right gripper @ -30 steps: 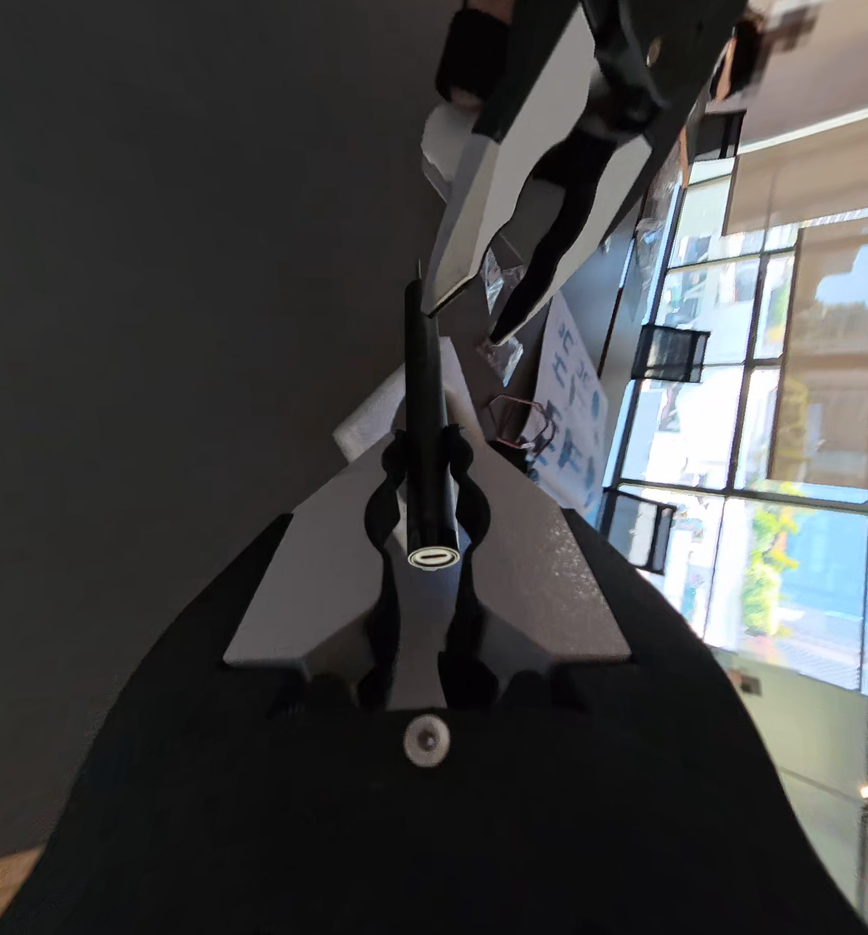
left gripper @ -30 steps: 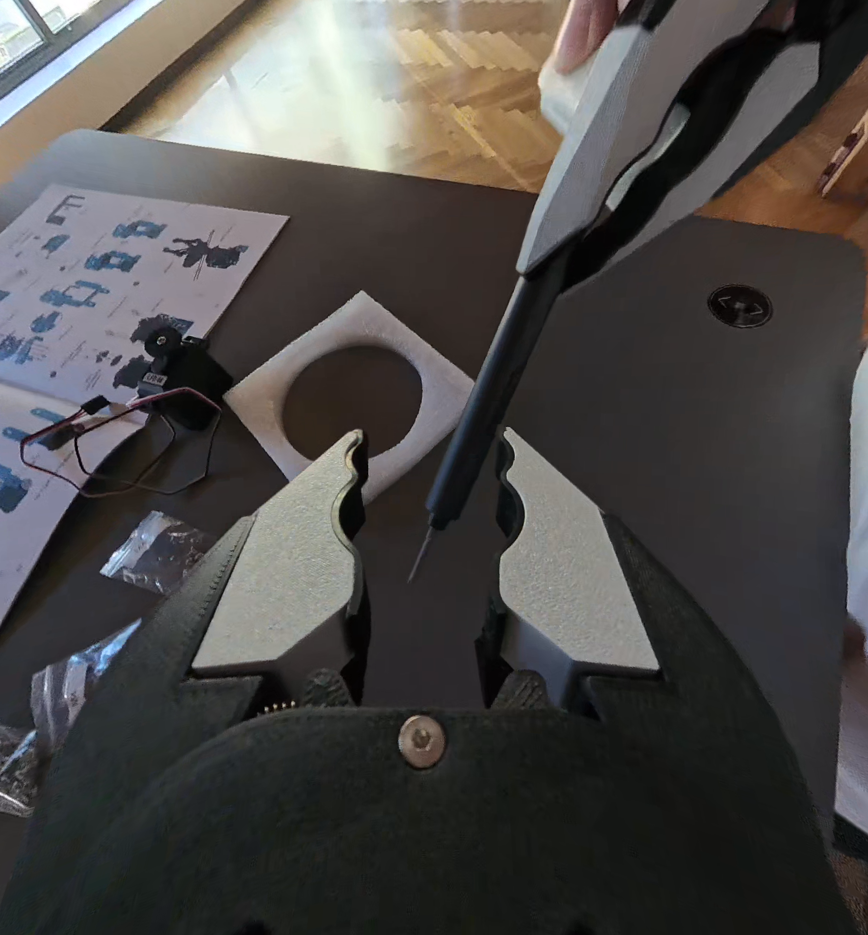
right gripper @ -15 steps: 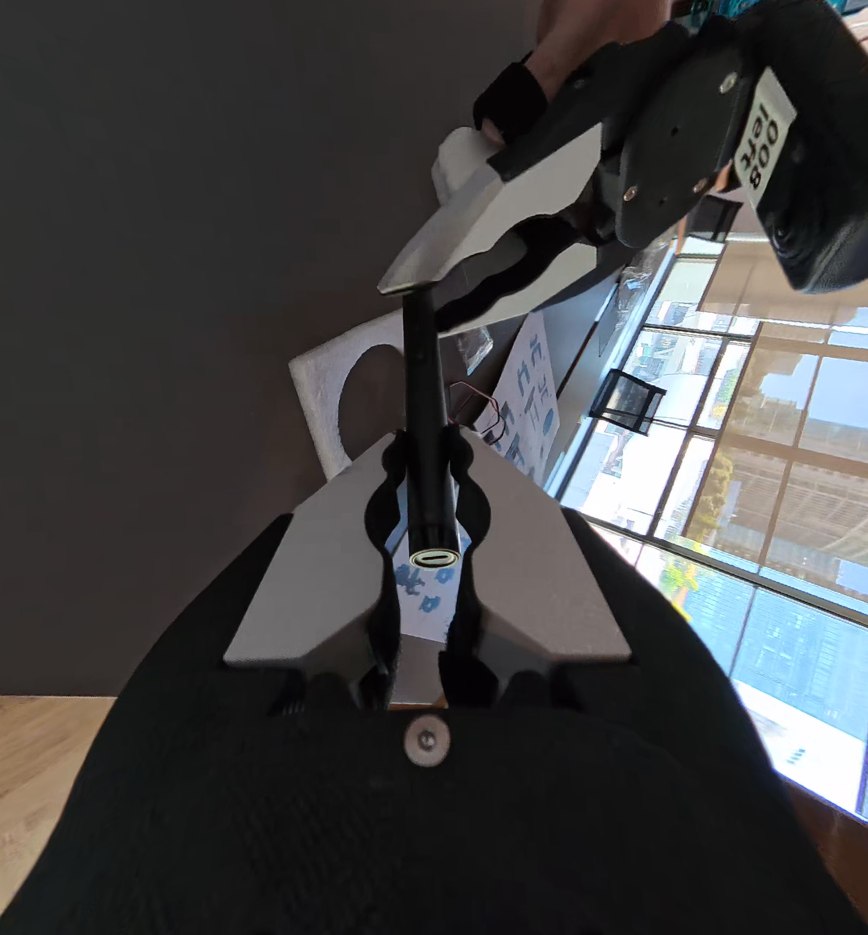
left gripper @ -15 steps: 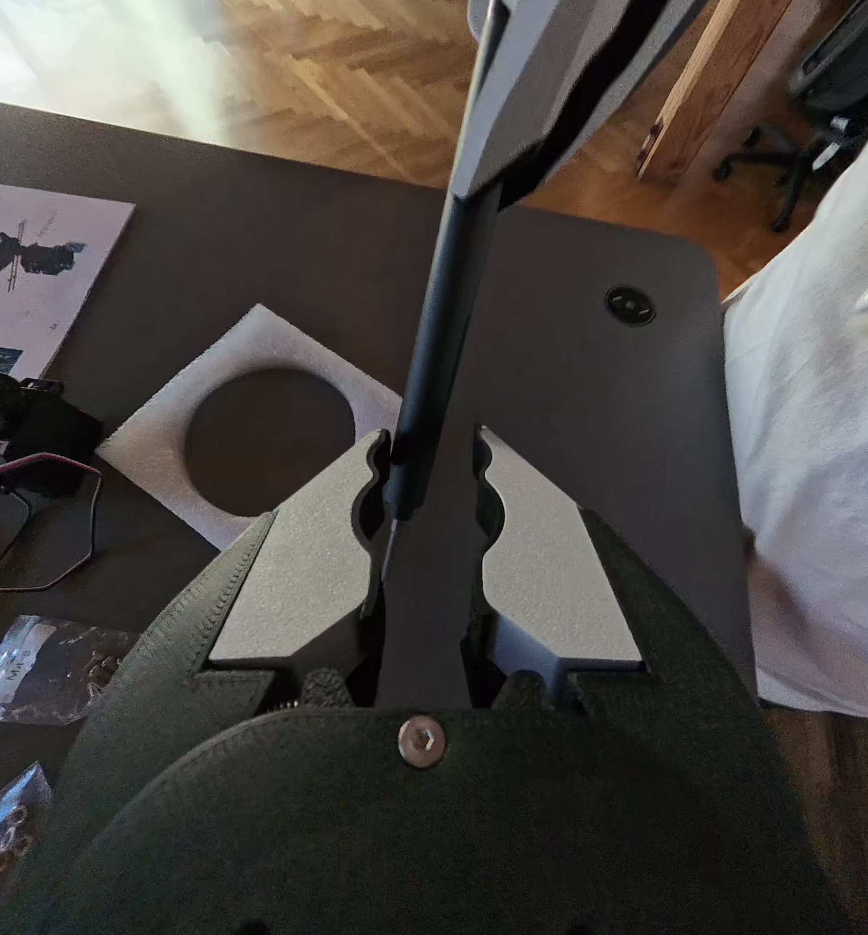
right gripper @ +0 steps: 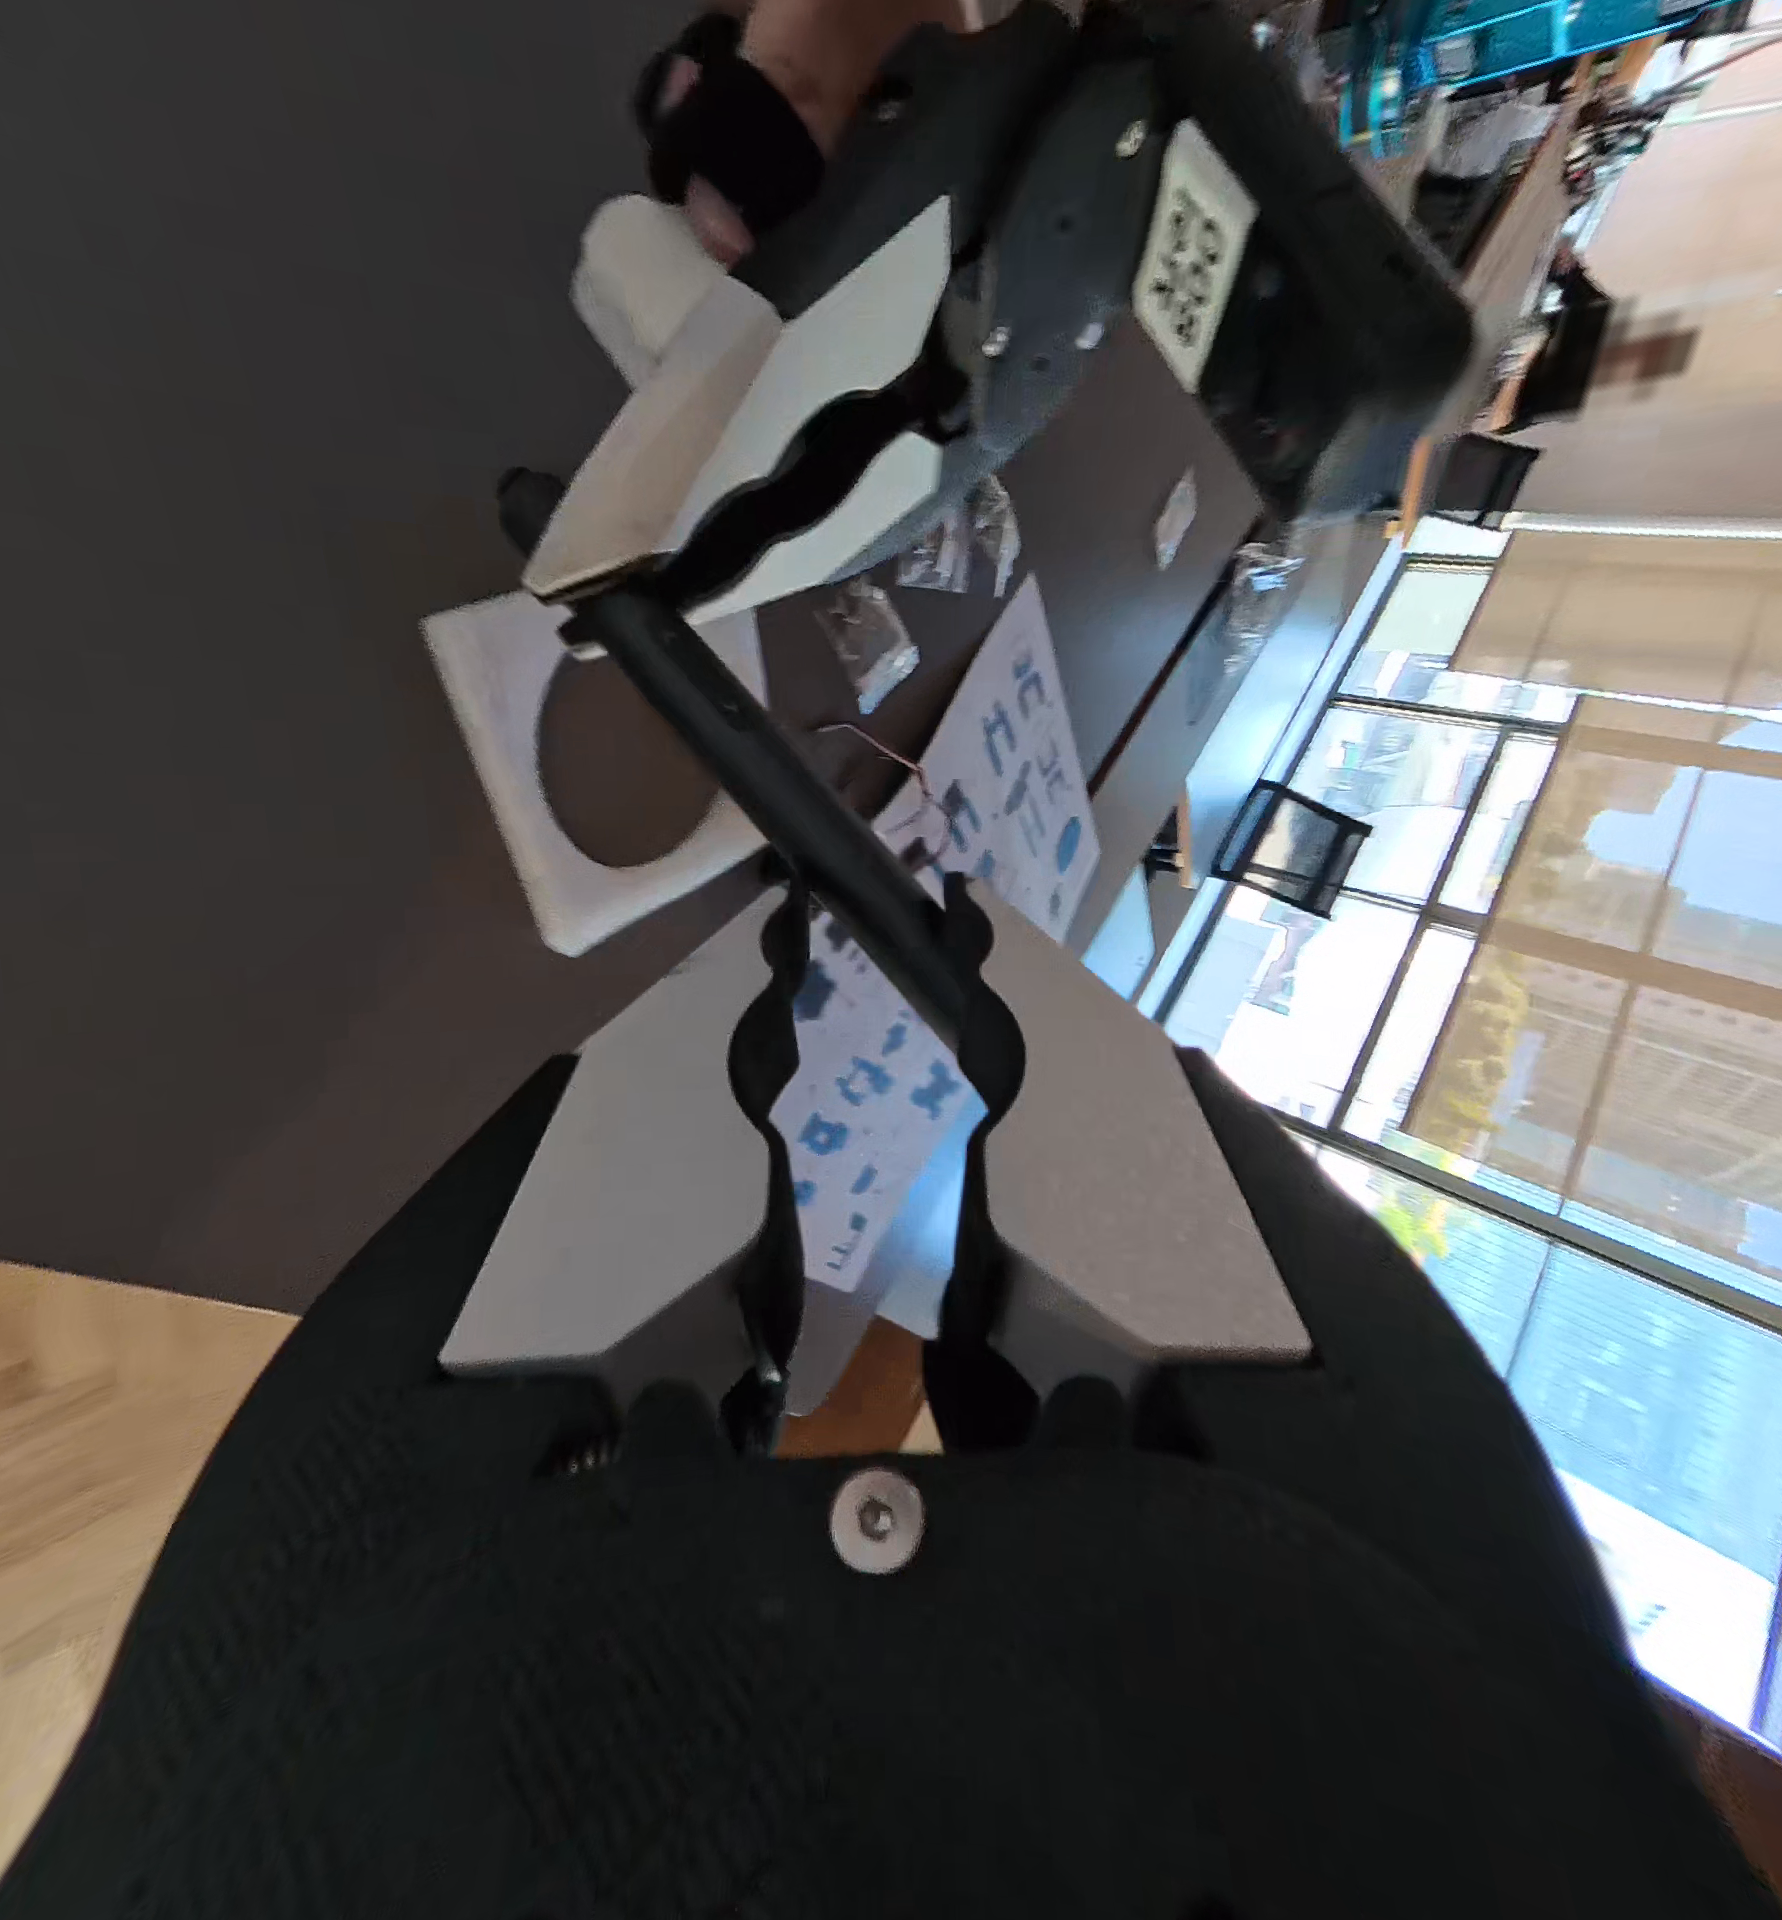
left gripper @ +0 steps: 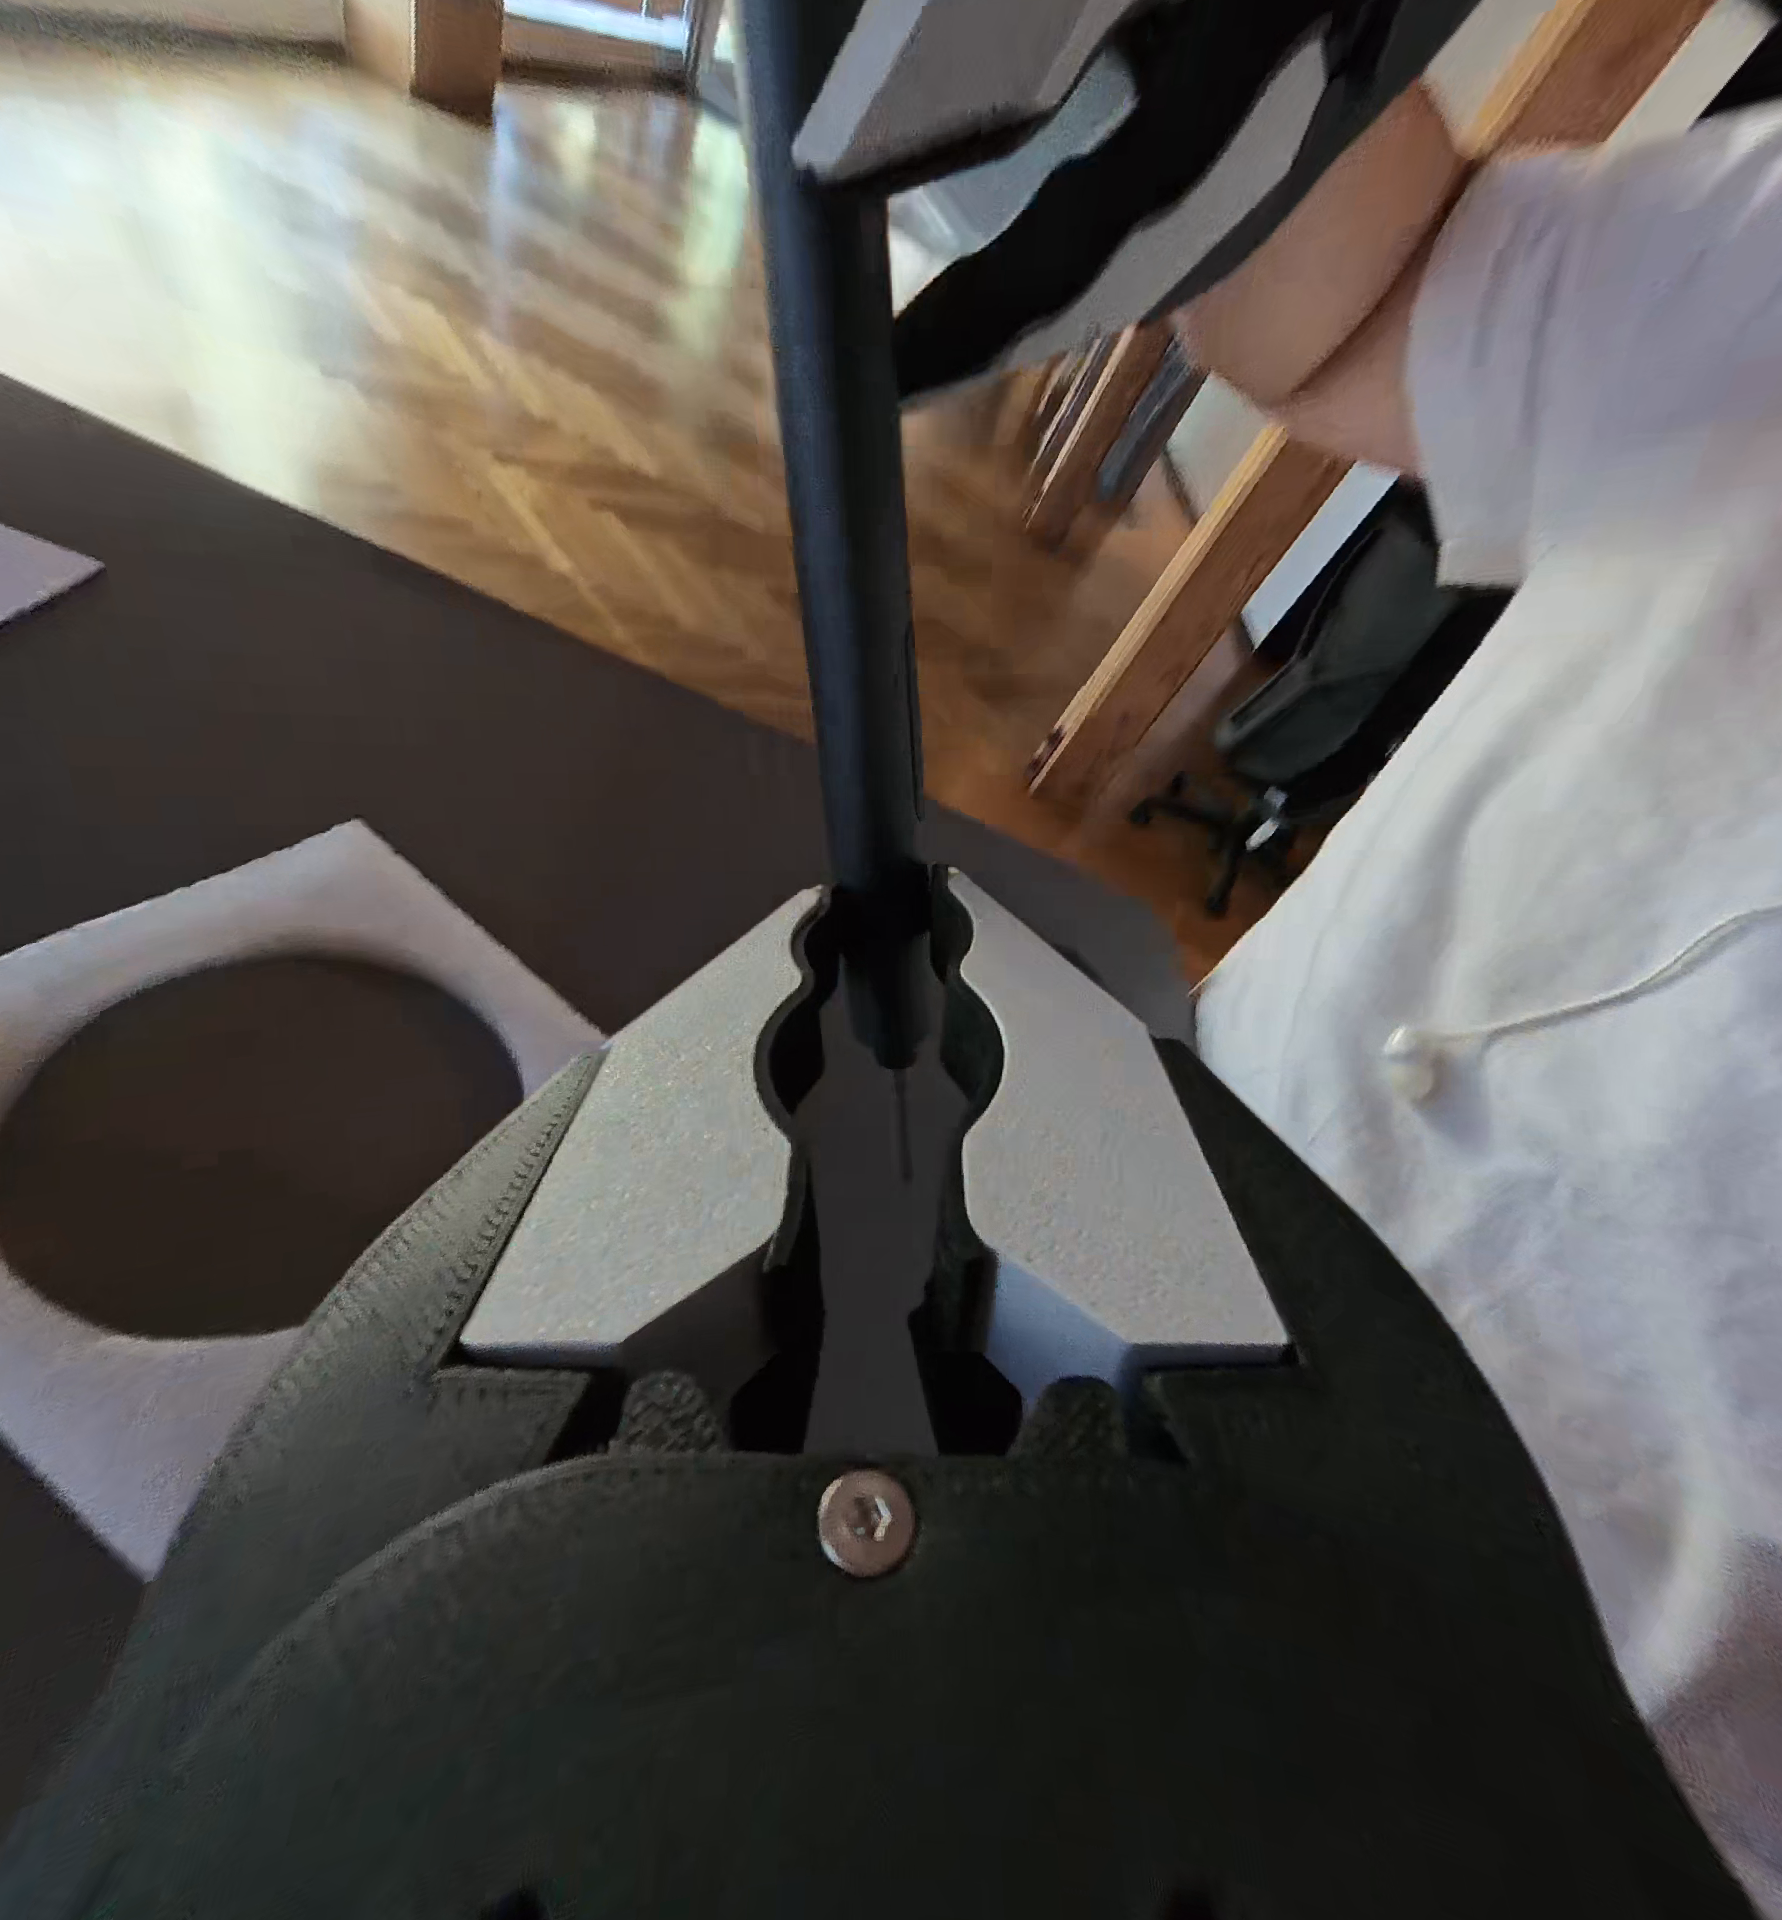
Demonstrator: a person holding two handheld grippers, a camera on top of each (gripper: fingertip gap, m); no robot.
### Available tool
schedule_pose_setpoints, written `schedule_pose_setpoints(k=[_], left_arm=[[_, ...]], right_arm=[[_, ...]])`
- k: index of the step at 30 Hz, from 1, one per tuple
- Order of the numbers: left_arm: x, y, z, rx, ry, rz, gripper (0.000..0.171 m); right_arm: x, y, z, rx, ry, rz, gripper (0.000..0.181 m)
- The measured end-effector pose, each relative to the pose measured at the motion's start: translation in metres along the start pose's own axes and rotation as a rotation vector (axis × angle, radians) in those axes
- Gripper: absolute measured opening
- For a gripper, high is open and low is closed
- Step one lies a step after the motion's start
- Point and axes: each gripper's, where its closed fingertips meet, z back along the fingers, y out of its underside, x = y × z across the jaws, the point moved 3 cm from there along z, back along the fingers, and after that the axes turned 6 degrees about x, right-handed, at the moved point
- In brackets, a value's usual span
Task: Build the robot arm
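Black and slim, the screwdriver (left gripper: 845, 540) sits with its tip end pinched between my left gripper's (left gripper: 882, 914) nearly closed fingertips; my right gripper (right gripper: 871, 920) seems parted, the handle merely resting against one finger, above the white foam square (right gripper: 513, 748).

Slim black precision screwdriver (left gripper: 845, 582), thin bit at its lower end, off the bench and tilted. Left claw (left gripper: 879, 914) is clamped on the tip end; its rear end lies against one finger of the parted right claw (right gripper: 871, 914).

Screwdriver (left gripper: 845, 582) between left tool (left gripper: 879, 906) fingers
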Motion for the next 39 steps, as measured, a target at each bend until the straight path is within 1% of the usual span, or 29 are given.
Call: schedule_pose_setpoints(k=[2, 4, 6, 8, 10, 13, 15, 16, 17, 18, 20, 22, 23, 24, 26, 28, 31, 35, 36, 37, 39], left_arm=[[-0.003, -0.006, 0.001, -0.084, 0.072, 0.061, 0.016], [-0.004, -0.009, 0.002, -0.129, 0.103, 0.094, 0.015], [-0.002, -0.009, 0.002, -0.147, 0.102, 0.105, 0.015], [-0.002, -0.011, 0.004, -0.185, 0.137, 0.133, 0.015], [-0.003, -0.014, 0.006, -0.229, 0.171, 0.159, 0.015], [0.001, -0.013, 0.004, -0.234, 0.154, 0.167, 0.015], [0.001, -0.016, 0.004, -0.259, 0.181, 0.188, 0.015], [0.002, -0.017, 0.004, -0.266, 0.184, 0.194, 0.015], [0.004, -0.017, 0.003, -0.264, 0.174, 0.194, 0.015], [0.006, -0.017, 0.002, -0.260, 0.160, 0.191, 0.015], [0.010, -0.019, 0.002, -0.268, 0.154, 0.197, 0.015], [0.014, -0.021, 0.003, -0.277, 0.157, 0.209, 0.015], [0.016, -0.021, 0.003, -0.275, 0.149, 0.211, 0.015], [0.019, -0.021, 0.002, -0.272, 0.139, 0.212, 0.015], [0.022, -0.021, 0.003, -0.270, 0.133, 0.218, 0.015], [0.026, -0.021, 0.003, -0.273, 0.117, 0.232, 0.015], [0.036, -0.017, 0.004, -0.262, 0.049, 0.244, 0.015], [0.041, -0.016, 0.004, -0.259, 0.019, 0.249, 0.015], [0.042, -0.016, 0.004, -0.256, 0.010, 0.248, 0.015], [0.043, -0.016, 0.004, -0.252, 0.005, 0.247, 0.015], [0.044, -0.016, 0.003, -0.249, 0.003, 0.248, 0.015]], right_arm=[[-0.010, 0.004, -0.001, 0.028, 0.049, 0.017, 0.030], [-0.016, 0.007, -0.004, 0.032, 0.080, 0.001, 0.033], [-0.021, 0.011, -0.006, 0.016, 0.113, -0.072, 0.039], [-0.026, 0.017, -0.004, -0.006, 0.177, -0.170, 0.046], [-0.029, 0.025, 0.001, -0.052, 0.246, -0.305, 0.052], [-0.030, 0.040, 0.010, -0.141, 0.361, -0.555, 0.056], [-0.026, 0.053, 0.016, -0.212, 0.423, -0.758, 0.055], [-0.022, 0.062, 0.017, -0.250, 0.426, -0.903, 0.054], [-0.017, 0.066, 0.014, -0.326, 0.383, -1.073, 0.053], [-0.010, 0.067, 0.009, -0.422, 0.309, -1.247, 0.054], [0.004, 0.066, -0.009, -0.599, 0.097, -1.548, 0.057], [0.015, 0.053, -0.024, -0.787, -0.158, -1.741, 0.061], [0.018, 0.047, -0.030, -0.856, -0.249, -1.806, 0.059], [0.019, 0.042, -0.034, -0.920, -0.316, -1.841, 0.057], [0.016, 0.035, -0.035, -1.033, -0.377, -1.856, 0.044], [0.016, 0.033, -0.042, -1.010, -0.394, -1.866, 0.043], [0.014, 0.029, -0.049, -0.951, -0.393, -1.872, 0.042], [0.019, 0.029, -0.066, -0.821, -0.369, -1.850, 0.028], [0.019, 0.028, -0.067, -0.835, -0.380, -1.838, 0.021], [0.019, 0.027, -0.066, -0.855, -0.397, -1.843, 0.017], [0.019, 0.028, -0.067, -0.867, -0.404, -1.846, 0.016]])
